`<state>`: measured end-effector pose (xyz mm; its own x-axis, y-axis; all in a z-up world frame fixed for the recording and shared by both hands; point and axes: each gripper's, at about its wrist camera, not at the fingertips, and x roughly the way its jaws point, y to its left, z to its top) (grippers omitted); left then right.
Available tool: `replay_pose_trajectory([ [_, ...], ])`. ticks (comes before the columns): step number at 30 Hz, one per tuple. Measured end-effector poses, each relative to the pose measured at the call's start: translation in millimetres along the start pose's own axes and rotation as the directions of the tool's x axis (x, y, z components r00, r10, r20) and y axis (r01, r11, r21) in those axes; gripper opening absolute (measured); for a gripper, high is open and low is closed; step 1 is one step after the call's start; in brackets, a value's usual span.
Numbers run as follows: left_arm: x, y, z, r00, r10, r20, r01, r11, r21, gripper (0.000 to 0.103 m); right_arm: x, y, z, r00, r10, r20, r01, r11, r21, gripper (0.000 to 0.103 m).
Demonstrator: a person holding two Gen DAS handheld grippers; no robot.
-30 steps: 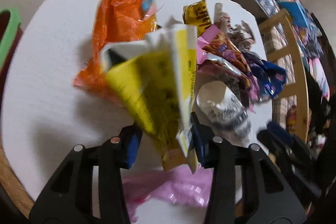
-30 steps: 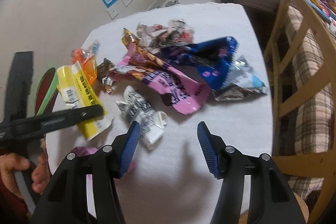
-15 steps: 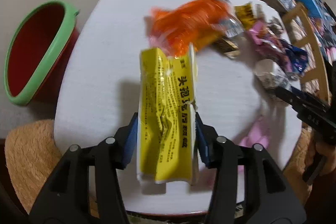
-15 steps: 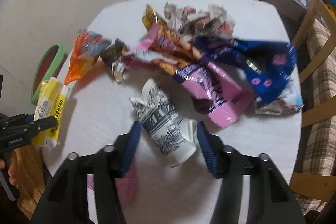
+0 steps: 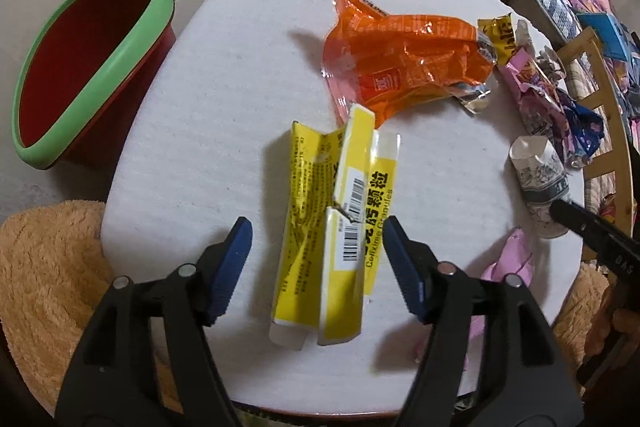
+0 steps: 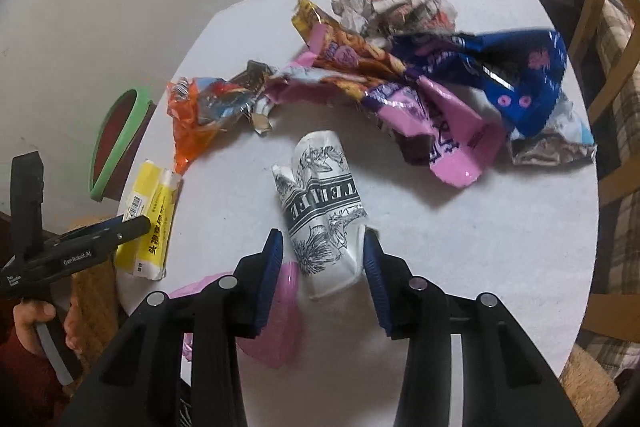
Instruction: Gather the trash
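Now the left gripper (image 5: 316, 259) stands spread, its jaws having just been opening, the flattened yellow box (image 5: 334, 223) between them, no pad pressing it. At ten o'clock sits the green-rimmed red bin (image 5: 86, 79). The right gripper (image 6: 322, 263), jaws just closing, brackets the crushed paper cup (image 6: 322, 211) on the white table (image 6: 480, 227); contact unclear.

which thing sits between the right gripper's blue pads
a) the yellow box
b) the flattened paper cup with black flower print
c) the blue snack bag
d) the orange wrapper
b: in the right wrist view the flattened paper cup lies with its lower end between the pads of the right gripper, while the other trash lies away from it.
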<state>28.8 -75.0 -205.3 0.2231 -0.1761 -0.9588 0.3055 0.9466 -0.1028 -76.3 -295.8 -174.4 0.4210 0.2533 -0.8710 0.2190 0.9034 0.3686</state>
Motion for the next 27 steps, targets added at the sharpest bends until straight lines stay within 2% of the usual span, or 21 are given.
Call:
replay_pose_trajectory([
  [2, 3.2, 0.9, -1.3, 1.000, -0.003, -0.007, 0.003, 1.000, -0.007, 0.065, 1.8, 2.8, 3.5, 1.000, -0.029, 0.002, 0.029, 0.999, -0.019, 0.043],
  [4, 4.7, 4.6, -4.5, 1.000, -0.010, -0.018, 0.010, 1.000, -0.011, 0.065, 4.6, 5.4, 5.6, 0.999, -0.051, 0.002, 0.051, 0.998, -0.030, 0.050],
  [8, 8.6, 1.2, -7.9, 0.999, -0.021, -0.031, 0.021, 1.000, 0.014, 0.063, 15.1, 5.3, 3.1, 0.996, -0.084, -0.012, 0.083, 0.996, -0.029, 0.050],
  [10, 9.7, -2.1, -9.3, 0.999, -0.028, -0.038, 0.029, 0.999, 0.029, 0.049, 19.0, 3.1, -0.3, 0.996, -0.092, -0.023, 0.091, 0.996, -0.013, 0.038],
  [11, 8.8, -3.6, -10.1, 0.999, -0.024, -0.033, 0.025, 0.999, 0.034, 0.049, 19.7, 1.5, -1.7, 0.996, -0.087, -0.024, 0.087, 0.996, -0.002, 0.038],
  [13, 6.1, -4.3, -10.4, 1.000, -0.017, -0.024, 0.018, 0.999, 0.045, 0.033, 15.5, 0.8, -3.7, 0.997, -0.074, -0.011, 0.074, 0.997, 0.015, 0.037],
  [21, -10.3, 2.3, -7.8, 1.000, -0.020, 0.023, 0.019, 1.000, 0.024, 0.032, -21.1, 18.4, 2.3, 0.995, -0.044, 0.092, 0.043, 0.999, 0.009, 0.037],
  [24, -10.9, 5.2, -7.1, 1.000, -0.015, 0.019, 0.015, 1.000, 0.023, 0.033, -27.9, 24.4, 6.4, 0.993, -0.030, 0.116, 0.028, 1.000, 0.012, 0.037],
  [27, -11.0, 9.2, -10.0, 1.000, -0.009, 0.019, 0.009, 1.000, 0.016, 0.037, -29.9, 25.2, 7.6, 0.992, -0.006, 0.130, 0.001, 0.999, 0.038, 0.037],
])
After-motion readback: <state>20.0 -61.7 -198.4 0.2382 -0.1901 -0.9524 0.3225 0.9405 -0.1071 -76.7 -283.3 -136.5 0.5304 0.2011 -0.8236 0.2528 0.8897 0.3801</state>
